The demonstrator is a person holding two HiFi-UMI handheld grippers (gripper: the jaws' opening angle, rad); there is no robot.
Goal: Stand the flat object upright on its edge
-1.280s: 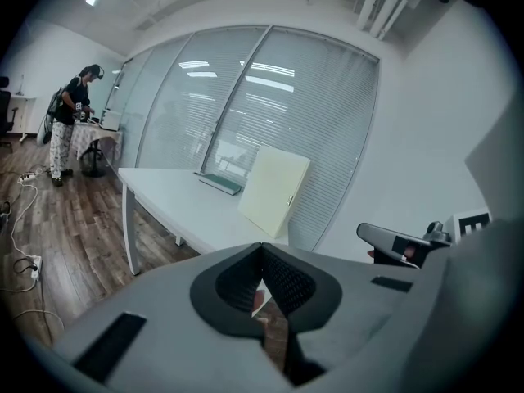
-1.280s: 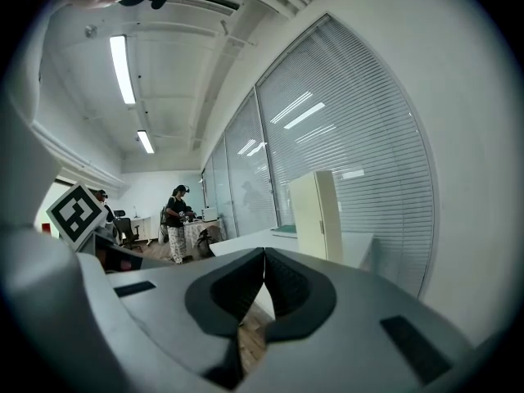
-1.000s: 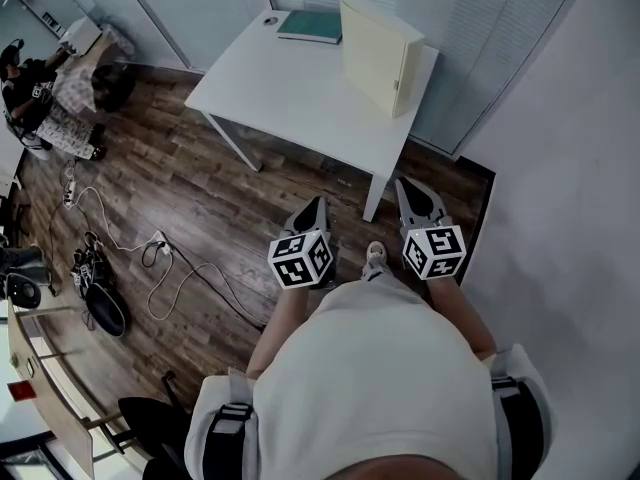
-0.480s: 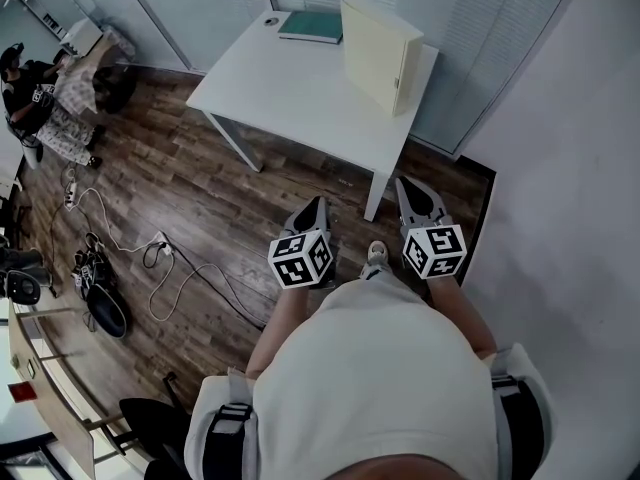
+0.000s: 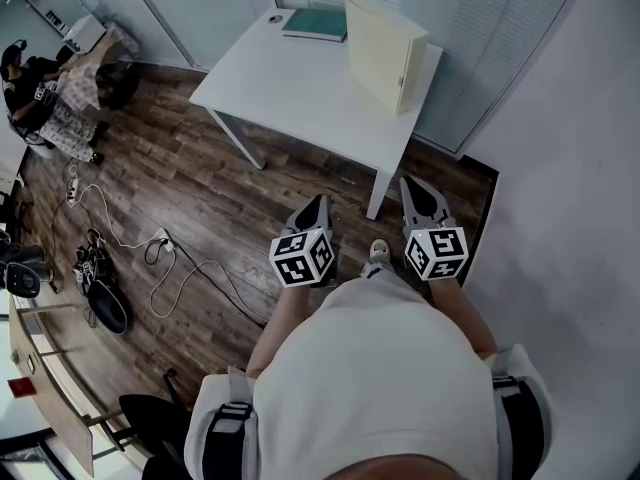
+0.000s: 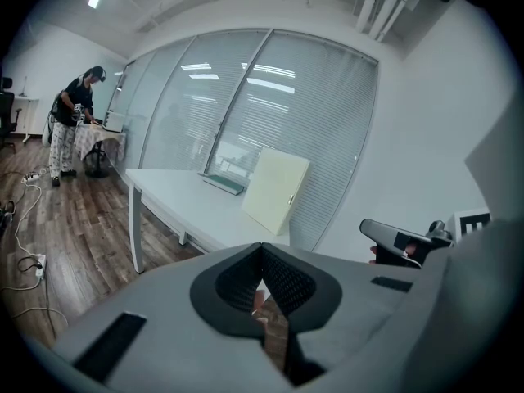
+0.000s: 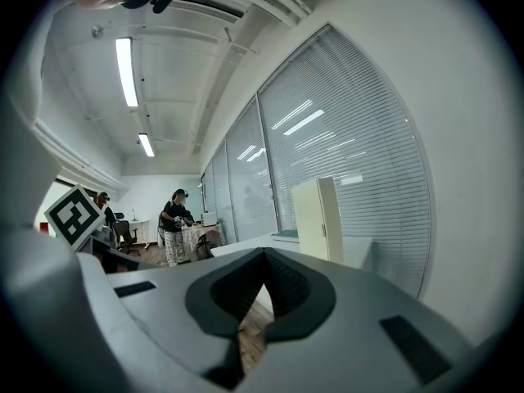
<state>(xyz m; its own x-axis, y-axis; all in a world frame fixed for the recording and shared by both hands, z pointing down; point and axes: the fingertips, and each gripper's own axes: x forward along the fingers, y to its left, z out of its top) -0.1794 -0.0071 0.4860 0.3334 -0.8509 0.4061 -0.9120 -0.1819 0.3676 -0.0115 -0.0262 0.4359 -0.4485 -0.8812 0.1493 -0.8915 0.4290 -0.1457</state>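
Cream-coloured and slab-shaped, the binder point(image 5: 385, 53) (it may be a box file; the view is too far off to say) stands on its narrow edge on the white table point(image 5: 300, 98). It is ahead of both grippers and well apart from them, a little nearer the right gripper's line than the left's.

A teal book point(image 5: 314, 24) lies flat at the table's far side, straight ahead of the left gripper point(image 5: 315, 208) and farther from it than the binder.

Both the left gripper and the right gripper point(image 5: 418, 194) have their jaws pressed together with nothing between them, held close to the person's body over the wooden floor.

The main risk, as I judge it, is the binder's small footing. It sits close to the table corner on the right gripper's side, so a careless brush from either gripper could tip it flat or off the edge.

If the book is to be raised too, closed jaws cannot get under a thin cover. A push from the front would likely slide it toward the far edge.
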